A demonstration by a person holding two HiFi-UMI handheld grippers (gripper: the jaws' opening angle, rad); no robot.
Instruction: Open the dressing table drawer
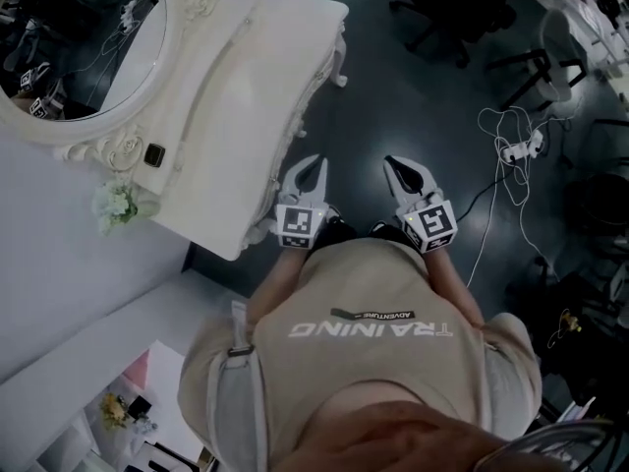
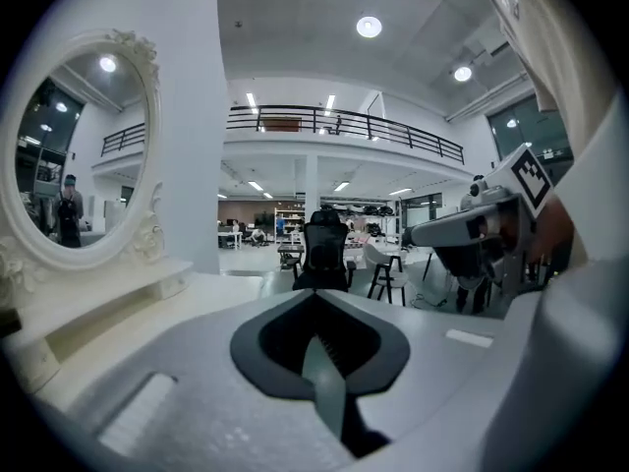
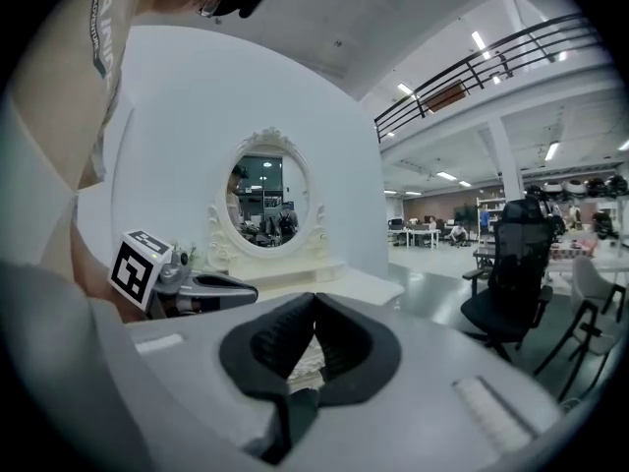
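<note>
The white dressing table with its oval mirror stands at the upper left of the head view. Its drawer front is hidden under the top's carved front edge. Both grippers hang over the dark floor just right of that edge, touching nothing. My left gripper is shut and empty, level with the table's near corner. My right gripper is shut and empty beside it. In the left gripper view the jaws meet, with the table top to the left. The right gripper view looks across at the mirror.
White flowers and a small dark box sit on the table by the mirror. A power strip with cables lies on the floor to the right. Black office chairs stand farther off; one chair is near on the right.
</note>
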